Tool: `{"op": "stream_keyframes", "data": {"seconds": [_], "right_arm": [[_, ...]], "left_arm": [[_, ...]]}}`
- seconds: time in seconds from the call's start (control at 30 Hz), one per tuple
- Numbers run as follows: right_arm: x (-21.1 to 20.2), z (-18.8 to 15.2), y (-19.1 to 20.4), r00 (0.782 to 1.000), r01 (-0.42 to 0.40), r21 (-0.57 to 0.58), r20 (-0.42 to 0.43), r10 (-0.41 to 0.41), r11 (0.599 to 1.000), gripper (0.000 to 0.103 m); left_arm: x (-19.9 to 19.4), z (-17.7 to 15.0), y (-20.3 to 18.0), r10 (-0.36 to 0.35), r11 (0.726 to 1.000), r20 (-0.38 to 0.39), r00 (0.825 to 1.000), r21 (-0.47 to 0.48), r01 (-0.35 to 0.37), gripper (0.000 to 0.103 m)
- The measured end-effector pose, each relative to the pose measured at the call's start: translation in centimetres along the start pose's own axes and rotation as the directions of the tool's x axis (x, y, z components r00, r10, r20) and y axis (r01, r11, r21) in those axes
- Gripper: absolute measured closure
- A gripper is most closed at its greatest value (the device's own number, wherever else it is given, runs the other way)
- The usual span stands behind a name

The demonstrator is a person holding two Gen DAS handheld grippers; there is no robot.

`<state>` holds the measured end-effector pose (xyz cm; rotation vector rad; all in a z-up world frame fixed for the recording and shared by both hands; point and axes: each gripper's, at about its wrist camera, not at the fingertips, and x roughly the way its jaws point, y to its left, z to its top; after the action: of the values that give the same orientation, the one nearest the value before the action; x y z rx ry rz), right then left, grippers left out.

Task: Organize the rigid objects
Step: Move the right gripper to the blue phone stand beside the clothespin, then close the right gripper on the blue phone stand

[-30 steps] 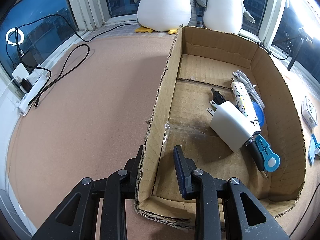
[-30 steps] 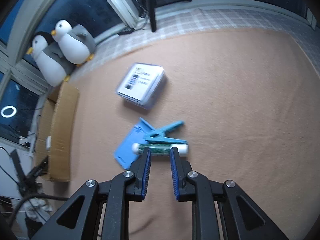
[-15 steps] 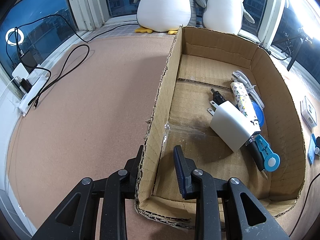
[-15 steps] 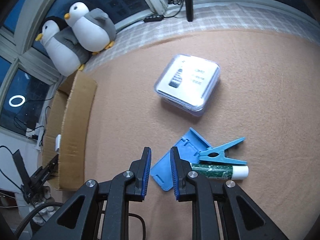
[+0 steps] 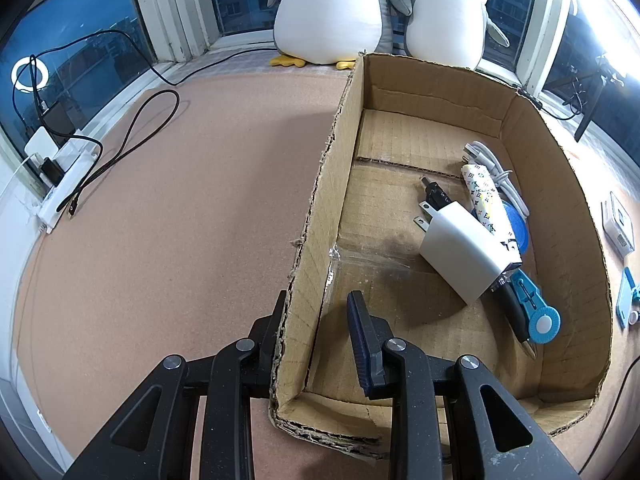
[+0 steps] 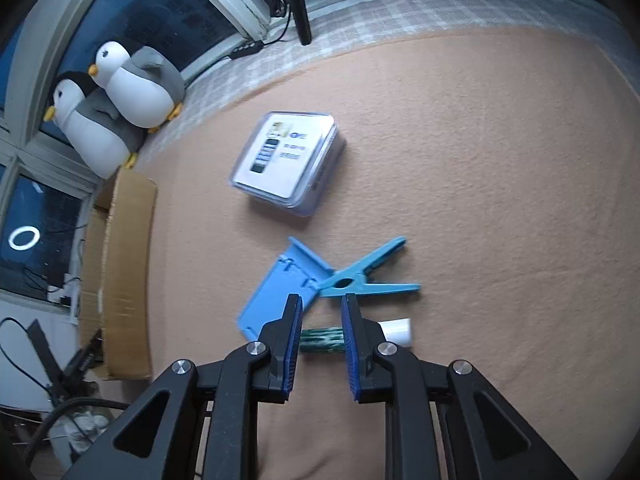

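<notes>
left gripper (image 5: 316, 320): jaws apart, astride the near left wall of the cardboard box (image 5: 320, 208), one finger outside, one inside | in box: white charger (image 5: 460, 252), patterned tube (image 5: 490, 208), white cable (image 5: 500, 172), blue cutter (image 5: 534, 312) | behind box: two plush penguins (image 5: 332, 12) | far left: power strip (image 5: 66, 180) with black cables

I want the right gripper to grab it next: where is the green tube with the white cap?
In the right wrist view, the green tube lies on the carpet between the right gripper fingers, just below the blue clothespin and beside the blue card holder.
</notes>
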<state>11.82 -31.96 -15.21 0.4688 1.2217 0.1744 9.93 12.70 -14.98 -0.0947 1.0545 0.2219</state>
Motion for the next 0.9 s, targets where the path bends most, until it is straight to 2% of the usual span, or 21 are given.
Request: {"op": "stream_keyframes", "data": {"seconds": [0.03, 0.1, 0.37, 0.5, 0.7, 0.9], "right_arm": [[0.1, 0.0, 0.3, 1.0, 0.001, -0.002, -0.004, -0.001, 1.0, 0.079], [0.7, 0.1, 0.8, 1.0, -0.001, 0.005, -0.023, 0.001, 1.0, 0.064], [2.5, 1.1, 1.1, 0.997, 0.042, 0.079, -0.063, -0.037, 0.996, 0.064], [2.9, 1.7, 1.9, 0.997, 0.047, 0.068, -0.065, -0.043, 0.997, 0.061], [4.2, 2.1, 5.1, 0.993, 0.073, -0.024, -0.097, -0.075, 0.997, 0.055], [6.1, 1.4, 9.7, 0.98, 0.149, -0.203, -0.099, -0.172, 0.968, 0.054]], "left_arm": [[0.0, 0.0, 0.0, 0.0, 1.0, 0.001, 1.0, 0.0, 0.0, 0.074], [0.0, 0.0, 0.0, -0.001, 1.0, 0.001, 1.0, -0.001, 0.001, 0.075], [0.0, 0.0, 0.1, -0.005, 1.0, 0.005, 1.0, -0.003, 0.005, 0.075], [0.0, -0.1, 0.1, -0.006, 1.0, 0.006, 1.0, -0.003, 0.006, 0.075], [0.1, -0.1, 0.1, -0.007, 1.0, 0.006, 1.0, -0.005, 0.007, 0.075], [0.1, -0.1, 0.1, -0.007, 1.0, 0.006, 1.0, -0.004, 0.007, 0.075]]}}
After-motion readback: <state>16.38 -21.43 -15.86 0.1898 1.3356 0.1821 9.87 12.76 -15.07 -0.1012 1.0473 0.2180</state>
